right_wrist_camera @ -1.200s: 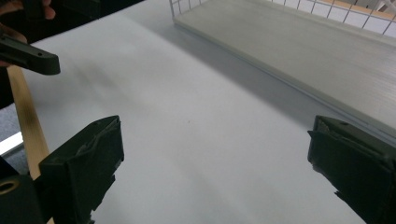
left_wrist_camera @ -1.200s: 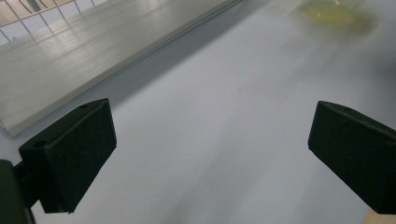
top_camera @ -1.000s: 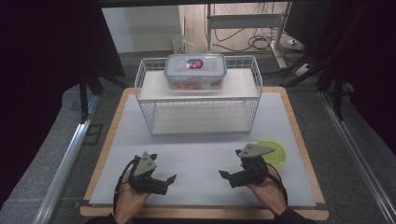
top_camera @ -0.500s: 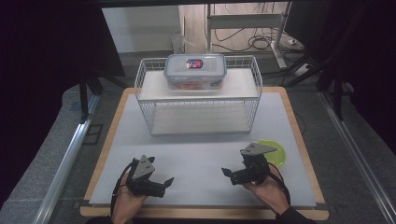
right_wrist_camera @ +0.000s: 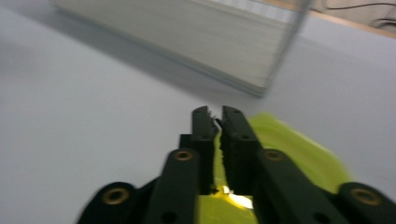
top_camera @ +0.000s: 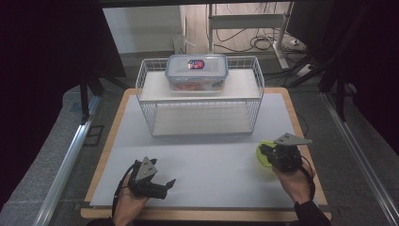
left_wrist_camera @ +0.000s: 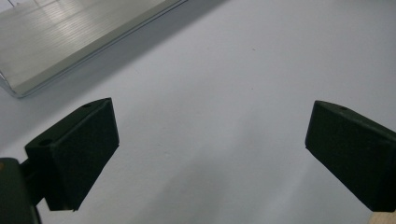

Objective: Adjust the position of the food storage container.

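Right hand has swung out toward the table's right edge since a sec ago, and the right gripper (top_camera: 272, 153) now sits over the yellow-green plate (top_camera: 261, 155); its jaws have just been closing and stand pressed nearly together. In the right gripper view the plate (right_wrist_camera: 299, 154) lies under and beside the jaws, w/ a sliver of yellow in the slit, but can't tell if the rim is actually pinched. Likely the pick-up is starting.

Biggest to smallest otherwise:
- wire rack (top_camera: 200, 101) at the back, unchanged
- lidded food container (top_camera: 196, 70) on its top shelf
- left gripper (top_camera: 164, 186) near the front edge, jaws spread, nothing between them; same spot as before.
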Tool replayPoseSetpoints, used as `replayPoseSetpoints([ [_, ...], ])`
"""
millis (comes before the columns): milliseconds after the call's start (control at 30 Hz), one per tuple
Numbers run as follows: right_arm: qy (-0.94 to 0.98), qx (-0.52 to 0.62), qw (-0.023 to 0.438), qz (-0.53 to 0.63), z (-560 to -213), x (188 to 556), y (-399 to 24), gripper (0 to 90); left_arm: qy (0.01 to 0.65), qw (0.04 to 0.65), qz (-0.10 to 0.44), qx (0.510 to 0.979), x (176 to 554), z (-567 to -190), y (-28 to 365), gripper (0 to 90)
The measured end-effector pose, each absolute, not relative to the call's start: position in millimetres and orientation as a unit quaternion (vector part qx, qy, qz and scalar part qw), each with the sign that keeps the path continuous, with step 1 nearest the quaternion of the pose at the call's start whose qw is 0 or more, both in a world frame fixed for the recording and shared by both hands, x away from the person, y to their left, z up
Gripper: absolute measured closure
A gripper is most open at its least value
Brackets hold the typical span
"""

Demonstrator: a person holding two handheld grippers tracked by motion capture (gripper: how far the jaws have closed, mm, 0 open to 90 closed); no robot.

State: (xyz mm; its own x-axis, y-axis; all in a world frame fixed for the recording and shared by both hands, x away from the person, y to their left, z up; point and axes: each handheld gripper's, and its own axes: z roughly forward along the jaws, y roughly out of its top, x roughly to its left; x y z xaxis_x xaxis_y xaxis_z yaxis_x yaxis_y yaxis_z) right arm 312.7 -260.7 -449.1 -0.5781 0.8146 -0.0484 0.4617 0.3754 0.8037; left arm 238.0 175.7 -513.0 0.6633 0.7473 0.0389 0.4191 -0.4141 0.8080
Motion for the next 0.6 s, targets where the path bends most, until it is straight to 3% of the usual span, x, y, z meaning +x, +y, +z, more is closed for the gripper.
replayPoseSetpoints([
  [367,0.745,0.495,0.252,0.370,-452,328,-325,90.0,0.356,0.400,0.201,0.820,239,-514,175,3.1],
  [600,0.750,0.513,0.241,0.340,-464,331,-330,90.0,0.358,0.396,0.201,0.822,239,-515,176,3.0],
])
